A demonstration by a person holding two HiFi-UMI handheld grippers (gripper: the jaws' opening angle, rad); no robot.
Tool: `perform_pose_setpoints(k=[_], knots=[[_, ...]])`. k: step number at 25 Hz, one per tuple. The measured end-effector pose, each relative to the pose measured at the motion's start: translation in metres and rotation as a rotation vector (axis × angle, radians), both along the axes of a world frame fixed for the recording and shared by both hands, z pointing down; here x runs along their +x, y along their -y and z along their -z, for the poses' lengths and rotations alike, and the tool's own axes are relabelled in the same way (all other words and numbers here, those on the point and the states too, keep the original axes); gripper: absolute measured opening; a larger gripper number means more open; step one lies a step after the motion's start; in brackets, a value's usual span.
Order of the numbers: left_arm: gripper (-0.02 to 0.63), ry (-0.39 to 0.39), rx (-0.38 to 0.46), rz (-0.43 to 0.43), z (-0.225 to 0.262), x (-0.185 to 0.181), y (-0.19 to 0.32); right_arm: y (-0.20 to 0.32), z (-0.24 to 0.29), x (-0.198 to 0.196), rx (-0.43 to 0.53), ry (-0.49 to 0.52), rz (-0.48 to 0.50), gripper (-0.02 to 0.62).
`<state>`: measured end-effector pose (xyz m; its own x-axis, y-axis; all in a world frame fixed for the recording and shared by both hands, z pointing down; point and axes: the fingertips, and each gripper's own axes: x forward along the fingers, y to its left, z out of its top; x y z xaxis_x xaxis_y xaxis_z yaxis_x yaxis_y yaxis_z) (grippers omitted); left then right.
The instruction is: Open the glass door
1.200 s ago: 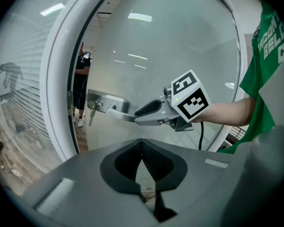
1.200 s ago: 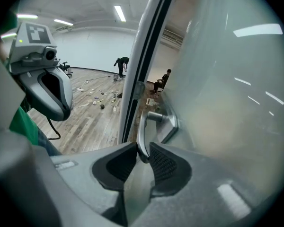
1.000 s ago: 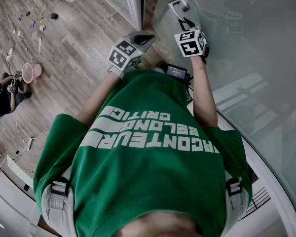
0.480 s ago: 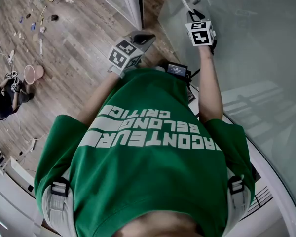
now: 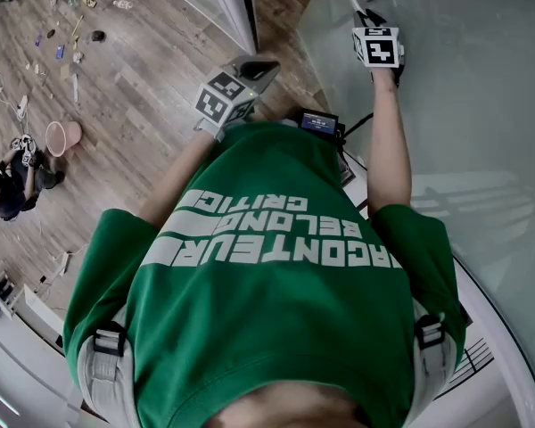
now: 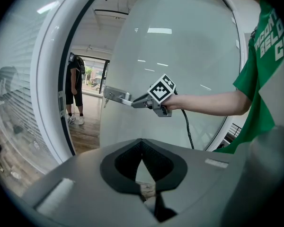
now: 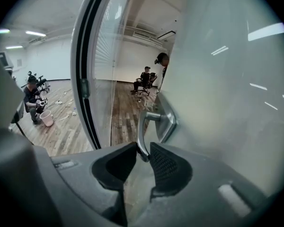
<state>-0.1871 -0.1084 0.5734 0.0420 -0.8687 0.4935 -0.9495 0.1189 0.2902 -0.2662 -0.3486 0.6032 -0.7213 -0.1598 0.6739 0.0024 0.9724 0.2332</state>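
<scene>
Right gripper view, right hand-held gripper (image 7: 142, 152) clenched on door handle (image 7: 143, 126), left hand-held gripper (image 6: 142, 143) closed, empty

It was a bare open-plan office, with a wood-plank floor (image 5: 143, 96), blind-lined glass partitions (image 7: 106, 56), ceiling strip lights (image 7: 34, 33) and a wheeled office chair (image 7: 142, 94).

Head view: mounted high, facing steeply down over the green printed shirt (image 5: 267, 328). Brown plank floor (image 5: 134, 87) fills upper left, frosted glass door (image 5: 481, 105) the right side.

Left gripper view: rides the left gripper (image 6: 142, 148), faces the door from well back. Right gripper (image 6: 132, 101) and silver metal lever handle (image 6: 114, 94) sit mid-frame.

Right gripper view: hard up against the handle, facing past the door edge into the room.

Shared: handle in all three views. Pink bucket (image 5: 61, 137) appears in head and right gripper views.
</scene>
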Motion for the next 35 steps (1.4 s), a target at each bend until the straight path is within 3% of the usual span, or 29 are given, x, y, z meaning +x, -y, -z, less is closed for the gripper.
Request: perform_pose_setpoints(k=[10,20,26,31,35], knots=[[0.014,-0.005,0.000,0.007,-0.016,-0.018,0.024,0.053,-0.009,-0.023,0.025,0.016,-0.076,0.074],[0.014,-0.051,0.009,0.023,-0.021,-0.005,0.074,0.117,-0.016,-0.021,0.048,0.013,-0.159,0.075],[0.014,-0.002,0.044,0.026,-0.030,0.009,0.096,0.146,-0.025,-0.004,0.089,0.032,-0.223,0.075],[0.014,-0.067,0.046,0.040,-0.018,0.023,0.123,0.183,-0.010,-0.007,0.090,0.042,-0.262,0.075],[0.014,-0.054,0.038,0.005,-0.027,0.031,0.138,0.206,-0.015,-0.002,0.090,0.050,-0.307,0.075]])
